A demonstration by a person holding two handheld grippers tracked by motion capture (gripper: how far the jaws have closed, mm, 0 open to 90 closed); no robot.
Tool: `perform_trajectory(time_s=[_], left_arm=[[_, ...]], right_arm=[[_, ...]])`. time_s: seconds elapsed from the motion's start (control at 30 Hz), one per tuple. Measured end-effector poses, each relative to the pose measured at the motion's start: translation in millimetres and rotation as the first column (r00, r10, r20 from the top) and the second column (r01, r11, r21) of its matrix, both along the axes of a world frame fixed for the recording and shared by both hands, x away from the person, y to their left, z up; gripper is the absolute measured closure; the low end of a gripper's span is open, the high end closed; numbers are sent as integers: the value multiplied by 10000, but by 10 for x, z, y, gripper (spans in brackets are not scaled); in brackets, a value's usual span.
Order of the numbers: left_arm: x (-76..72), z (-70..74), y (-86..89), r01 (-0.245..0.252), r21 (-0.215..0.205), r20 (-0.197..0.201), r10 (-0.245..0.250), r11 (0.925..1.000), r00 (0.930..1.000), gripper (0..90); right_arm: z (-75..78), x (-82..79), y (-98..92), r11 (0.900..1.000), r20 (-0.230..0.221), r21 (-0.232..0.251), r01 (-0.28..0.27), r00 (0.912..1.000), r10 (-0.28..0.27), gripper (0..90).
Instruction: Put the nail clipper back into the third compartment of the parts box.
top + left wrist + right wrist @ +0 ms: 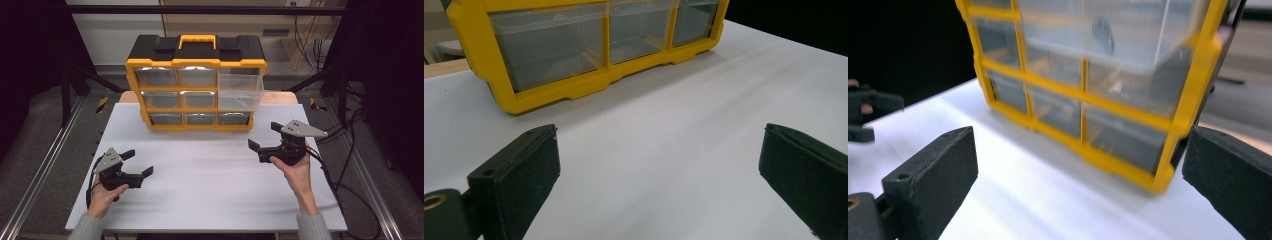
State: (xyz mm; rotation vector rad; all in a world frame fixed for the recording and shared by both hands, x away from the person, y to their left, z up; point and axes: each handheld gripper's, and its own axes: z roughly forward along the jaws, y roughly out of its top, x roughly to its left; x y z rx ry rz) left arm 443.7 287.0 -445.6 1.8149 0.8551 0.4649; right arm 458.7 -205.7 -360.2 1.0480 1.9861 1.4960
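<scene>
Two wide-open tongs, left [138,162] and right [265,135], bare table [210,175] between.

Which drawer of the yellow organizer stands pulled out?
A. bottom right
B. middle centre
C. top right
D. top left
C: in the high view the top right drawer juts forward from the organizer, while the other drawers sit flush in the frame.

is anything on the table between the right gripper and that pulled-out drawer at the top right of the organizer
Nothing visible. Bare white table lies between the open right gripper and the yellow organizer, whose top-right drawer juts out, unobstructed.
</scene>
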Motion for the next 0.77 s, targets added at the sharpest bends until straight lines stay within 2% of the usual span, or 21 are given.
perform_trajectory(time_s=[0.2,0.27,0.4,0.53,0.77], left_arm=[[-1,-2,-4,10,-15,9,-10,10000,10000,29],[-3,-1,-5,13,-14,22,-13,10000,10000,29],[-1,-8,-10,23,15,6,-23,10000,10000,29],[-3,-12,-14,22,37,-4,-22,10000,10000,29],[-6,-20,-24,48,87,-6,-47,10000,10000,29]], right_arm=[[-286,-57,-81,10000,-420,13,32,9991,-31,19],[-358,-83,-112,9999,-439,-56,97,9990,-99,21],[-487,-138,-178,9999,-462,122,114,9989,-108,23],[-621,-183,-258,9998,-240,155,101,9997,-97,25],[-807,-241,-355,9997,-400,251,-24,9992,34,19]])
